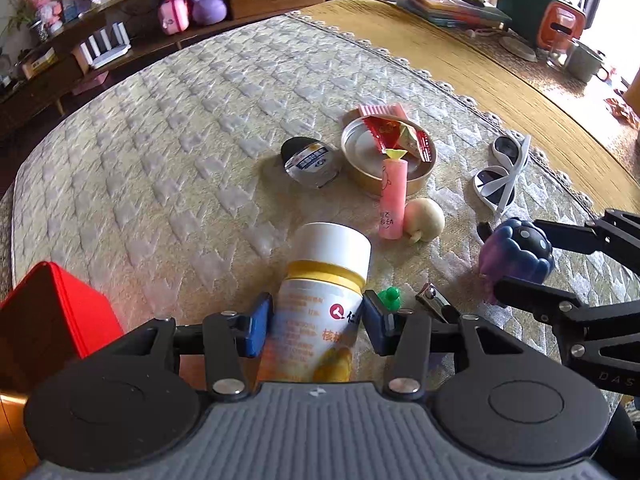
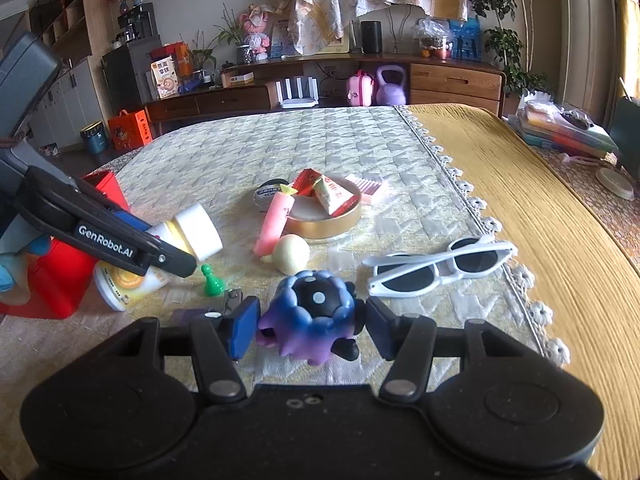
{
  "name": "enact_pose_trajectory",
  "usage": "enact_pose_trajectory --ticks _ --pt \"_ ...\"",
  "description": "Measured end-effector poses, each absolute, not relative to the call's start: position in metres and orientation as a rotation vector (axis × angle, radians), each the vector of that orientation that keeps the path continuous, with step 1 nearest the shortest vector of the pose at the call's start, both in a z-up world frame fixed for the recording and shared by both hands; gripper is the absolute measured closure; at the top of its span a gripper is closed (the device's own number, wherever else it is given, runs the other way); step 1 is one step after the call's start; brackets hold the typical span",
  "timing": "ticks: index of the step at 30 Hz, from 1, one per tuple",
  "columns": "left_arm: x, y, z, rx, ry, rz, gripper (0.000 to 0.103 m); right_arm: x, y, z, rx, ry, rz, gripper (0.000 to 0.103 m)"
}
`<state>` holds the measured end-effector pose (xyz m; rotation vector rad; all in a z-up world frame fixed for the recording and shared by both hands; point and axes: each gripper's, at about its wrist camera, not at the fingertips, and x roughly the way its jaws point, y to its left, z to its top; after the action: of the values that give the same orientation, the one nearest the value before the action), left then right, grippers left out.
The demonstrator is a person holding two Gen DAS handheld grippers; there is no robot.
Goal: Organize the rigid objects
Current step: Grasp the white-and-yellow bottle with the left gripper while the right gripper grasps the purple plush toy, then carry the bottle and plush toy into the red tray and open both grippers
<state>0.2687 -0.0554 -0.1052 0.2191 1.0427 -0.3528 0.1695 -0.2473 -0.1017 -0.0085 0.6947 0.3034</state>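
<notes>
Left tool (image 1: 316,322) clamps the lying bottle (image 1: 320,304); right tool (image 2: 310,330) clamps the purple figurine (image 2: 316,312).

The left tongs (image 1: 316,326) grip a bottle (image 1: 320,304) with a white cap and yellow label, blue pads pressed on both its sides; it lies tilted over the quilted counter (image 1: 180,152). Just right of the bottle sit a green pawn (image 1: 389,296) and a nail clipper (image 1: 434,300). Beyond the bottle, a pink tube (image 1: 392,200) leans on a round tin (image 1: 386,160) that holds red wrappers (image 1: 400,136), with a small peach (image 1: 424,220) beside the tube and a clear case (image 1: 310,162) left of the tin. White sunglasses (image 1: 502,172) lie further right. The right tongs (image 1: 516,254) close around a blue-purple toy (image 1: 516,250). A red box (image 1: 60,312) stands left of the bottle.
</notes>
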Motion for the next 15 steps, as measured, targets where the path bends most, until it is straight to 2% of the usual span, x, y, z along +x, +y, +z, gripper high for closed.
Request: enact_pose_trajectory --ticks 15 --pt "0.229 -0.026 -0.072 -0.003 1.048 -0.286 0.057 0.135 -0.246 -0.071 -0.014 0.637 0.286 0.046"
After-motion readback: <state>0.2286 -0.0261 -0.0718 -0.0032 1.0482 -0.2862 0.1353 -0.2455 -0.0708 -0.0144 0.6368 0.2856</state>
